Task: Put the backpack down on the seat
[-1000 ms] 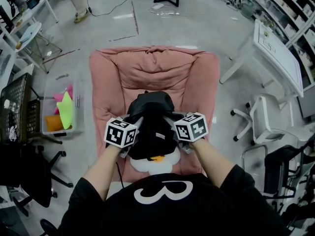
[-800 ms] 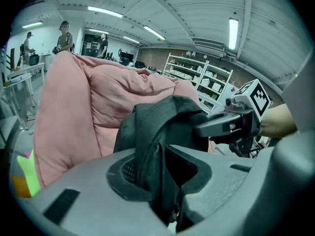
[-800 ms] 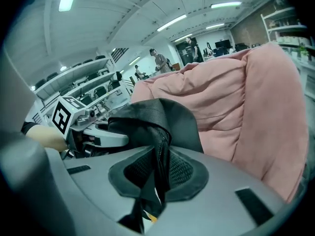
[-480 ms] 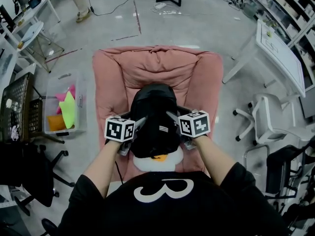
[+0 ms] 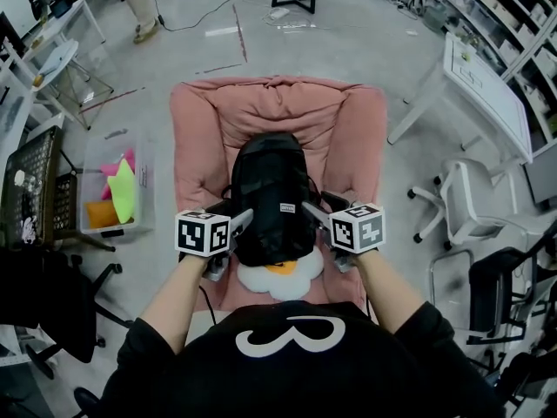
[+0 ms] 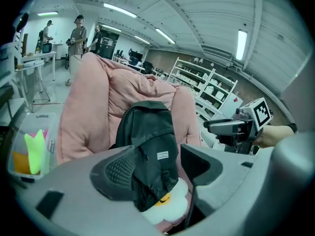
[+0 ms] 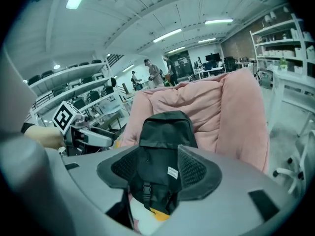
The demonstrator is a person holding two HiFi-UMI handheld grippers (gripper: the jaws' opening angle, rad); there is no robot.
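A black backpack [image 5: 271, 194] stands on the seat of a pink armchair [image 5: 352, 138] and leans on its backrest. Its bottom rests on a white flower-shaped cushion [image 5: 280, 279] with a yellow centre. My left gripper [image 5: 233, 219] is beside the pack's lower left, jaws still opening, pads off the fabric. My right gripper [image 5: 317, 213] is at the lower right, likewise opening and free. In the left gripper view the backpack [image 6: 147, 149] shows beyond the spread jaws of the left gripper [image 6: 157, 167]. In the right gripper view the backpack [image 7: 162, 132] sits beyond the right gripper [image 7: 156, 170].
A clear bin [image 5: 109, 190] of coloured items stands left of the armchair. A white office chair [image 5: 474, 207] and a white table [image 5: 487, 94] are to the right. A black chair [image 5: 52, 307] is at lower left. People stand far behind [image 6: 76, 38].
The backpack went from being held up to standing back on the seat. Both grippers' jaws spread and let go, and both hands drew slightly outward and toward me.
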